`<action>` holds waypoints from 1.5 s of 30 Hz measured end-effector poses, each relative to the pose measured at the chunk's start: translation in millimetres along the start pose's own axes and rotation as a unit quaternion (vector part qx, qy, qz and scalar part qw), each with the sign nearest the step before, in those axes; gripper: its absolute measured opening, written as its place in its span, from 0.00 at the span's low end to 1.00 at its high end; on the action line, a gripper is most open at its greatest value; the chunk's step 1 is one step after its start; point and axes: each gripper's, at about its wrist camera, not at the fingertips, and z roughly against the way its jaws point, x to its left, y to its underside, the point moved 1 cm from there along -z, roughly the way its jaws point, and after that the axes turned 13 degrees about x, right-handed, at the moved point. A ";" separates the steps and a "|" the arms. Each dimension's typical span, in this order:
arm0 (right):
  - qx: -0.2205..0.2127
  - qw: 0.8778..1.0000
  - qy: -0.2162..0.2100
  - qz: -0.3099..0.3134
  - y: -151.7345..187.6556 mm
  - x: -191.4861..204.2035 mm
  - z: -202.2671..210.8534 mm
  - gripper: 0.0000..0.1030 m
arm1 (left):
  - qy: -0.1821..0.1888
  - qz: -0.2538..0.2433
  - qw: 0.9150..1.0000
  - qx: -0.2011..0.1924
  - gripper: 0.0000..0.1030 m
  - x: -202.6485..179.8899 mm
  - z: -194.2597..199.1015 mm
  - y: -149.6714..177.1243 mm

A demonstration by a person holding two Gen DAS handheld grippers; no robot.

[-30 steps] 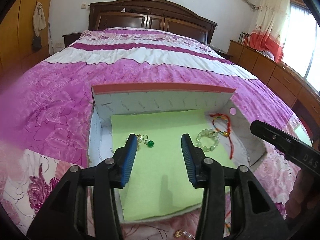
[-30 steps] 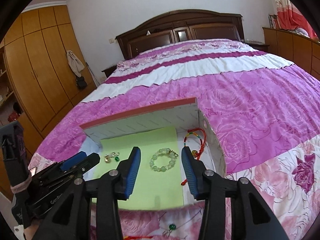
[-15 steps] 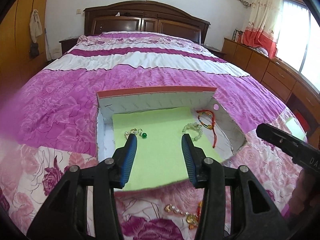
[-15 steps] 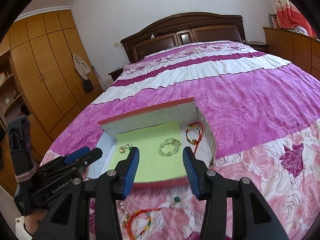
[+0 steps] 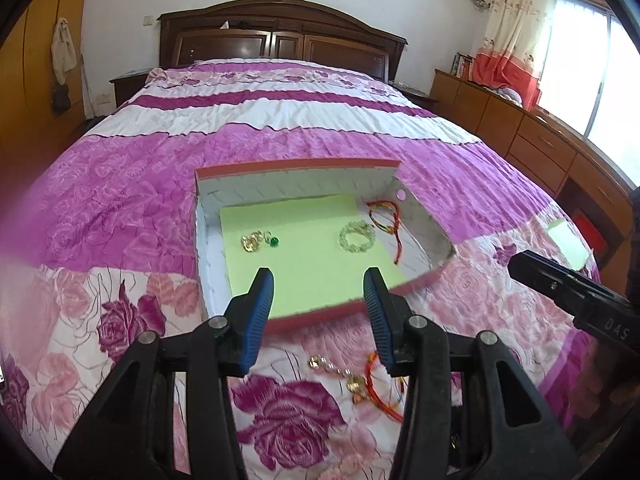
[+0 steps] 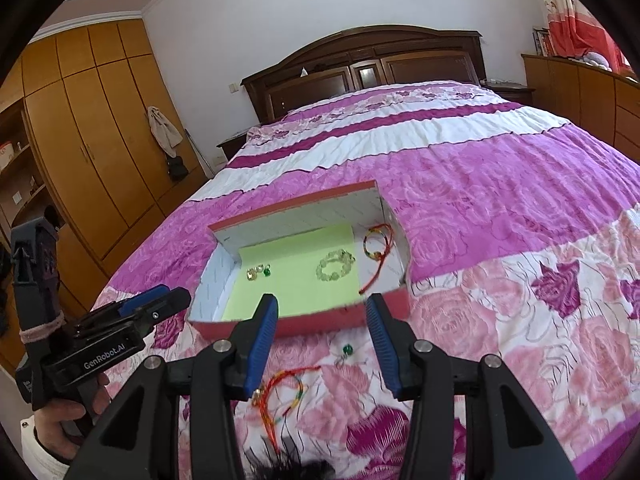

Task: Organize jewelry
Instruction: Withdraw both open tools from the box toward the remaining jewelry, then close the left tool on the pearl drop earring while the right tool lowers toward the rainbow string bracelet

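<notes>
A shallow box with a red rim and a green paper lining lies on the bedspread. In it are gold earrings with a green bead, a pale bead bracelet and a red string bracelet. Loose on the cover in front of the box are a gold chain piece, a red string bracelet with a gold charm and a green-bead earring. My left gripper and right gripper hover open over the box's near edge, with nothing between the pads.
A black feathery item lies at the near edge of the bed. A wardrobe stands on the left, low cabinets under the window on the right, and the headboard at the far end.
Both grippers have drawn back and a little upward from the box. The box looks smaller, and the loose jewelry on the cover in front of it has come into view.
</notes>
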 end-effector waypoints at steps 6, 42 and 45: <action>0.012 1.000 0.000 -0.006 16.8 -8.1 0.8 0.48 | 0.001 -0.006 1.000 0.021 0.38 -5.3 -3.4 14.8; 0.072 0.994 -0.010 -0.076 59.2 -64.0 -37.0 0.48 | -0.006 0.034 0.991 0.126 0.14 -5.9 -94.1 47.9; 0.076 0.994 -0.014 -0.081 59.6 -65.8 -38.6 0.48 | -0.001 0.043 0.991 0.126 0.05 -1.6 -96.3 48.6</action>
